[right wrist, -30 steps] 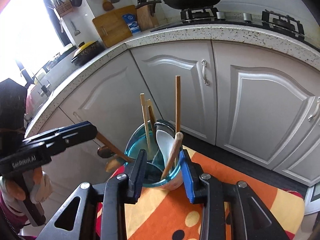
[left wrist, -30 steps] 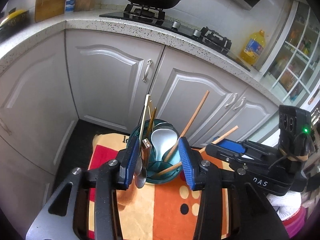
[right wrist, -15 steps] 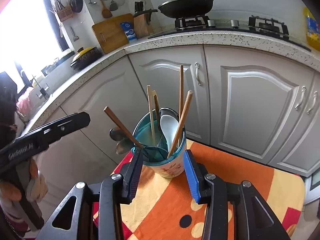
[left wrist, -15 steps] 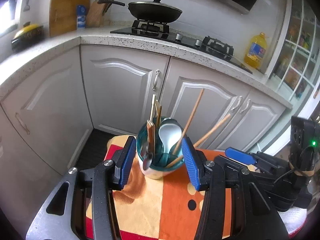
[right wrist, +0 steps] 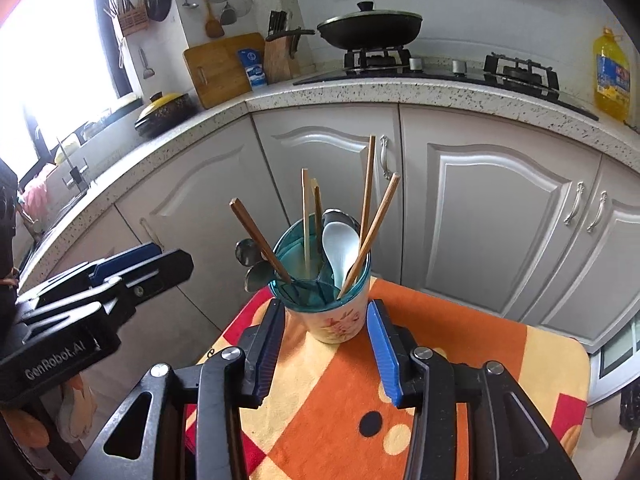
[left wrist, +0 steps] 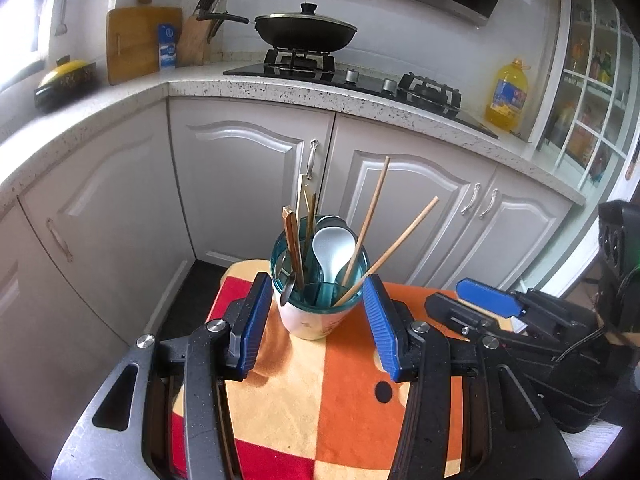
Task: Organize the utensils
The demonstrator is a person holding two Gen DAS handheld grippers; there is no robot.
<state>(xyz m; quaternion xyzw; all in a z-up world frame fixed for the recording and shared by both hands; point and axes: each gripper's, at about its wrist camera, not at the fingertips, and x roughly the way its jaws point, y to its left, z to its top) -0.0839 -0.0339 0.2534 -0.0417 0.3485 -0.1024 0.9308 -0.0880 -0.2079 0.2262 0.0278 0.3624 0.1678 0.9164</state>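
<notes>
Left hand-held gripper: blue pads apart at a middling gap, nothing between them or held. Its jaws have just been opening a little. The utensil cup stands just beyond the tips, centred on the gap and clear of both pads.

Utensil cup: pale body with a teal translucent insert, upright near the far-left edge of the cloth. It holds wooden chopsticks, a white soup spoon and metal spoons. Long axes run upward out of the cup; two chopsticks lean right, and in the right wrist view one brown chopstick leans left. Faint floral print on the cup wall, no legible text.

Bench cloth: orange, cream and red blocks with a black dot, covering the small bench.

Right hand-held gripper: pads apart at a middling gap, holding nothing; its jaws have just been opening. The cup lies straight ahead, just beyond the tips. Both hands look about equally near it.

Writing: "GenRobot.AI" on the left tool's body as seen from the right wrist. Bottle and carton labels on the kitchen counter are too small to read.

Judgement: all utensils appear already stowed.
</notes>
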